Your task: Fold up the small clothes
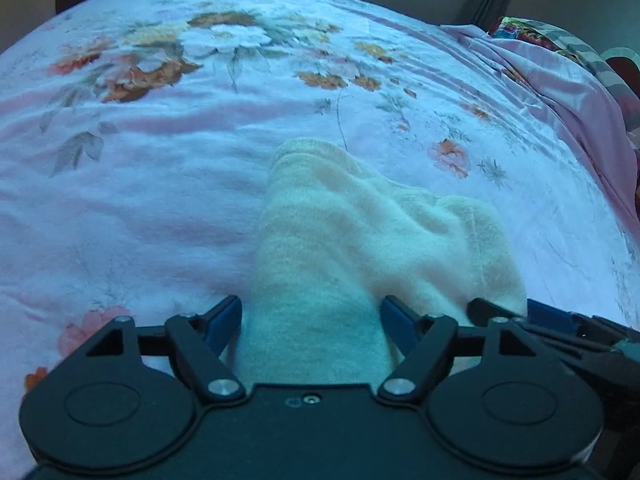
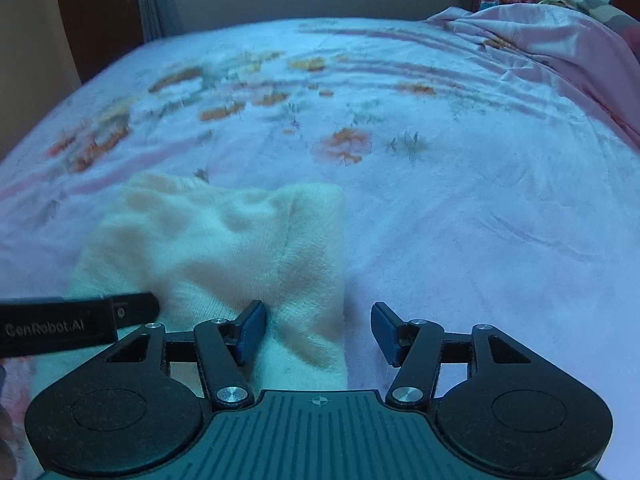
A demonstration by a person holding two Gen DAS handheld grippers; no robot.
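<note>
Cream fuzzy knit garment (image 1: 360, 240) straddled by left claw (image 1: 312, 320), right claw (image 2: 318, 332); both spread, unclamped. Fold could be dragged loose on floral bedsheet (image 1: 160, 180).

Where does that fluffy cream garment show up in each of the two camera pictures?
Left wrist view: the cream garment lies low in the middle, running down between the left gripper's fingers.
Right wrist view: it lies lower left, its right edge between the right gripper's fingers.
Shared landmark: the crumpled pink blanket at upper right in both.
</note>
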